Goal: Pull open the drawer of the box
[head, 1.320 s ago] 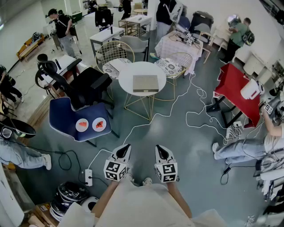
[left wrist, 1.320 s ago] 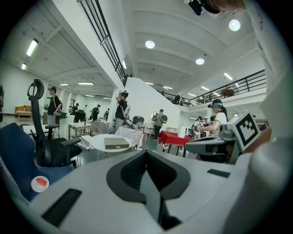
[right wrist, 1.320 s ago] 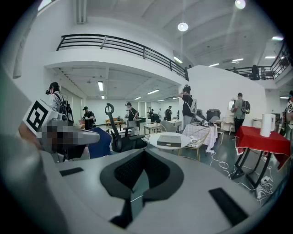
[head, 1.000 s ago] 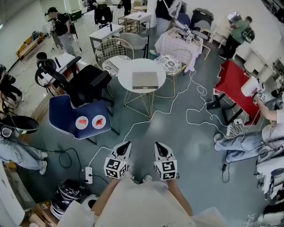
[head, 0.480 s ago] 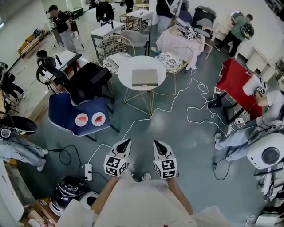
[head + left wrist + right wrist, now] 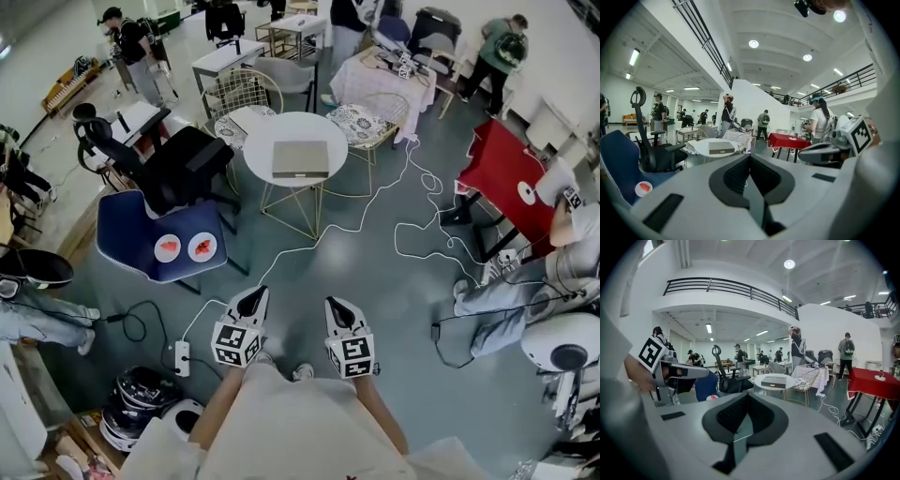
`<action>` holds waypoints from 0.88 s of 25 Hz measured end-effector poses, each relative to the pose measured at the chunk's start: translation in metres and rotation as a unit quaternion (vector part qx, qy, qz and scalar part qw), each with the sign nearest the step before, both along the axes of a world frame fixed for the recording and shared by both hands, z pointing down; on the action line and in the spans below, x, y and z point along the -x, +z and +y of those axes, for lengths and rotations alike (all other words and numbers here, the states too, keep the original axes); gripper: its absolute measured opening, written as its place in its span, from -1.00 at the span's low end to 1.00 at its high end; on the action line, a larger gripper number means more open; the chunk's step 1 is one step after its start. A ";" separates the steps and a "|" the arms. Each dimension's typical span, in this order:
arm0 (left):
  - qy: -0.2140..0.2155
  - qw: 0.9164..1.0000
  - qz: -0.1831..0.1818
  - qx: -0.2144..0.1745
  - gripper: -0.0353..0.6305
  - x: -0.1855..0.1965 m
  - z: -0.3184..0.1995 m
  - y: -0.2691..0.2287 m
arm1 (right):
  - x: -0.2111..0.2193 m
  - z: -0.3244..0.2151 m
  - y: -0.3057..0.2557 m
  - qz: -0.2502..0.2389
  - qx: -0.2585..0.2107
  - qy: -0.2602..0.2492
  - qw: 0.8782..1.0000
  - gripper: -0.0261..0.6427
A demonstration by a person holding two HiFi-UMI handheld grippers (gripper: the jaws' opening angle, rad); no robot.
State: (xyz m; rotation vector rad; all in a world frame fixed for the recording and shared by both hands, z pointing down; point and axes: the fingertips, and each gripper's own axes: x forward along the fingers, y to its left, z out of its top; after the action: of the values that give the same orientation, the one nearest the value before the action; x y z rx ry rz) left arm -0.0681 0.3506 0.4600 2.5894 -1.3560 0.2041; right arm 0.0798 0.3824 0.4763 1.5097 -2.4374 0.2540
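Note:
The box (image 6: pixel 300 159) is flat and grey-beige and lies on a round white table (image 6: pixel 267 133) across the floor, far ahead of both grippers. It also shows small in the left gripper view as the box (image 6: pixel 721 148) and in the right gripper view as the box (image 6: pixel 773 383). My left gripper (image 6: pixel 255 296) and right gripper (image 6: pixel 334 307) are held side by side low in front of me, above the floor. Both point toward the table. The left gripper (image 6: pixel 750 157) and the right gripper (image 6: pixel 746 397) have their jaws together with nothing between them.
A blue chair (image 6: pixel 131 225) carrying two white plates and a black office chair (image 6: pixel 183 159) stand left of the table. White cables (image 6: pixel 412 239) loop over the floor. A red table (image 6: pixel 502 169) is at the right, a power strip (image 6: pixel 181 356) at my left. Several people stand around.
Both grippers have edged slightly forward together and stayed shut. The left one has drifted a little left. A seated person at the right edge has shifted.

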 end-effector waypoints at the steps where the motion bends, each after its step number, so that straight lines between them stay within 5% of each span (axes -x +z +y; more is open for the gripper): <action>1: -0.002 1.000 -0.001 0.000 -0.86 -0.002 -0.001 0.001 | -0.003 0.000 0.003 0.000 0.002 -0.002 1.000 -0.88; 22: 0.001 1.000 -0.008 0.016 -0.86 -0.021 -0.046 0.021 | -0.033 -0.050 0.013 -0.003 0.007 0.006 1.000 -0.88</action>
State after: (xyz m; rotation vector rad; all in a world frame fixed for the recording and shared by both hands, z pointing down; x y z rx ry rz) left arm -0.0474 0.3045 0.4813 2.5687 -1.3435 0.2451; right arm 0.1125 0.3329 0.4895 1.5211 -2.4256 0.2787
